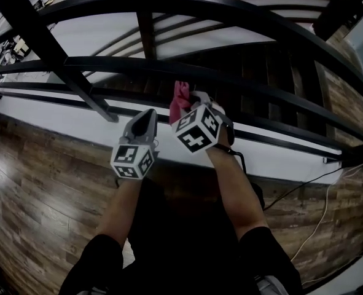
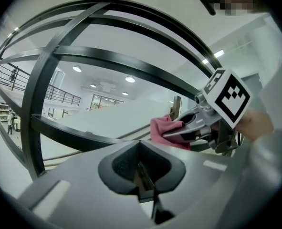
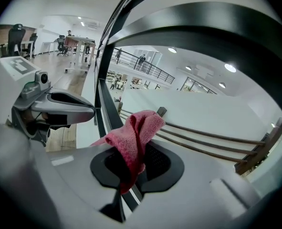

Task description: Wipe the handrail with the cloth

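Pink woven cloth (image 1: 181, 98), pinched in the closed jaws of the right gripper (image 1: 191, 103), points lengthwise away towards the black metal handrail (image 1: 107, 63), which runs crosswise. The left gripper (image 1: 146, 120) is just beside it, jaws together and empty.

1. Two grippers: the left gripper (image 1: 150, 117) and the right gripper (image 1: 191, 98)
2. Two marker cubes, one on each gripper: the left cube (image 1: 132, 160) and the right cube (image 1: 197, 131)
3. One pink cloth (image 1: 180, 100)
4. Two forearms in the head view: the left forearm (image 1: 117, 208) and the right forearm (image 1: 236, 189)
5. Three long black rails, one above another: the top handrail (image 1: 230, 8), the middle rail (image 1: 95, 62) and the lower rail (image 1: 292, 142); whether more bars run beneath them cannot be told
6. Two black posts joining the rails: the slanted post (image 1: 57, 57) and the upright post (image 1: 147, 35)
7. Two cables on the wooden floor (image 1: 40, 177): the black cable (image 1: 292, 186) and the white cable (image 1: 319, 223)
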### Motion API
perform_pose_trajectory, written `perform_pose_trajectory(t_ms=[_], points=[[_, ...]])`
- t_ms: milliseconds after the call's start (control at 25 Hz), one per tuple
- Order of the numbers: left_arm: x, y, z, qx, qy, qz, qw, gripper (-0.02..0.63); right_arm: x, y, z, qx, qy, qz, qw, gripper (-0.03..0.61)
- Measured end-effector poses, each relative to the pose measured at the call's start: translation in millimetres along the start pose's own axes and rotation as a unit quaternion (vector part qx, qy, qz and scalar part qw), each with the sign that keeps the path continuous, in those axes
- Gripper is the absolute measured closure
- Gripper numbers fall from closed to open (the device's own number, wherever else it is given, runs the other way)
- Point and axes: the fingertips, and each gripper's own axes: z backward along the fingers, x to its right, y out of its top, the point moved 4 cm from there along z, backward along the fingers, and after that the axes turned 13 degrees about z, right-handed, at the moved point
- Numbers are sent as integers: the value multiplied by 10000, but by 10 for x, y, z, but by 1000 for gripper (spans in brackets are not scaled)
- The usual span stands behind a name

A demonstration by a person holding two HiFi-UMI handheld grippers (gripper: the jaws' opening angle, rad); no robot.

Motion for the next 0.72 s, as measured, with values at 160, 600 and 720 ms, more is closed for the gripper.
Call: perform_pose_trajectory(t_ms=[160, 600, 720], points=[[215, -83, -23, 95, 69, 80, 9999, 615, 79, -200, 102, -21, -22, 194, 9998, 532], [1111, -266, -153, 14, 182, -358, 9992, 615, 352, -925, 379, -13, -35, 265, 9996, 532], [1318, -330, -210, -126, 224, -551, 9981, 615, 409, -1065, 436, 42, -60, 272, 9996, 532]])
